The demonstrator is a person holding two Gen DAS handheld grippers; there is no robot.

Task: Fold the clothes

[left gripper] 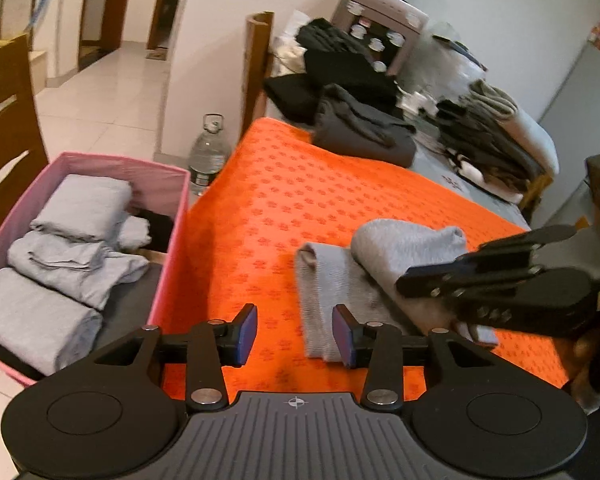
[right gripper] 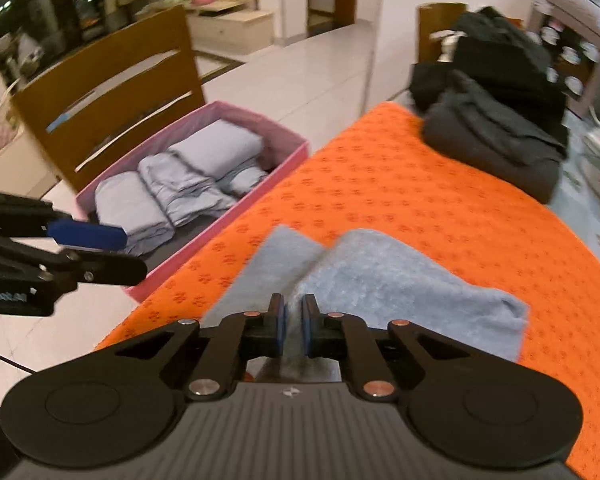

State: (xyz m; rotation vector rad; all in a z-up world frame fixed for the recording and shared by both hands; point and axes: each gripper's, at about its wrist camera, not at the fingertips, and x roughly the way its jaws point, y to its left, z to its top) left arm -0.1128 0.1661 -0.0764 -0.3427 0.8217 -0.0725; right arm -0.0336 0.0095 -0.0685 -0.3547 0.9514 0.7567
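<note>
Grey knitted garment [right gripper: 380, 280] lies partly folded on the orange patterned cloth [left gripper: 300, 192]; right gripper [right gripper: 293, 330] pinches its near edge (left gripper [left gripper: 295, 334] gapes empty); folded grey pieces [left gripper: 60, 260] fill the pink box [left gripper: 172, 176] left.

Grey garment [right gripper: 380, 280] — soft fleecy knit, orange cloth [left gripper: 300, 208] — textured weave, matt black plastic tongs [left gripper: 296, 334]

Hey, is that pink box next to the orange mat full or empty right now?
Partly full. The pink box holds several folded grey garments packed along one side, with dark bare space at its far corner.
</note>
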